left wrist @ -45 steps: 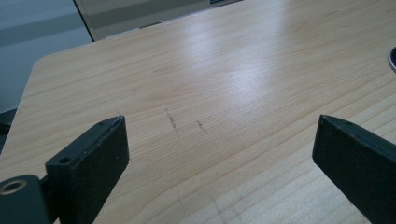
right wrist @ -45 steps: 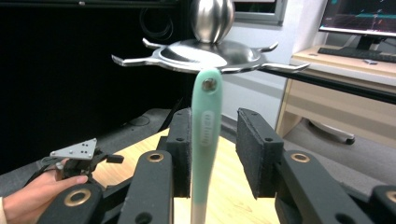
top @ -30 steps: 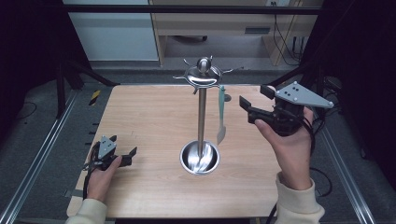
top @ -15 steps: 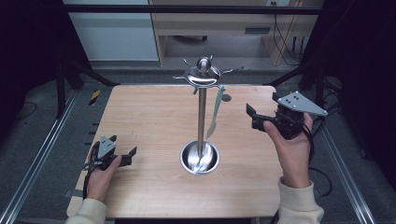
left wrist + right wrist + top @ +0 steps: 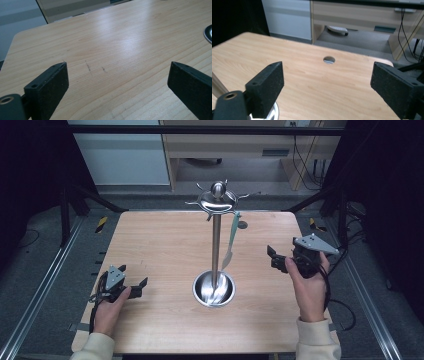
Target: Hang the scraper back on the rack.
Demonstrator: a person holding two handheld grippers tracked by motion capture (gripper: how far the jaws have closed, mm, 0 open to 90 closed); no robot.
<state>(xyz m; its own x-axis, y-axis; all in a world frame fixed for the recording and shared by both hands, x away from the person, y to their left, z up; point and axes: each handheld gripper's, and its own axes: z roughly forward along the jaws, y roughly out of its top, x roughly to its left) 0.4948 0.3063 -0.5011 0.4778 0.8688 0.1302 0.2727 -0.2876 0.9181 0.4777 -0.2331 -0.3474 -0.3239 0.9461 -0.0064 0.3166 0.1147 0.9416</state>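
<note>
A big wooden desk point(image 5: 165, 250) carries a tall shiny metal stand point(image 5: 216, 245) in its middle, with a round bowl base point(image 5: 214, 289) at the bottom. A pale knife point(image 5: 230, 245) hangs from a hook at the top of the stand, on the side near the right gripper point(image 5: 274, 258). The right gripper has just been opening; its jaws are spread wide with nothing between them, and the left gripper point(image 5: 141, 286) rests low on the desk's left side, spread wide too.
</note>
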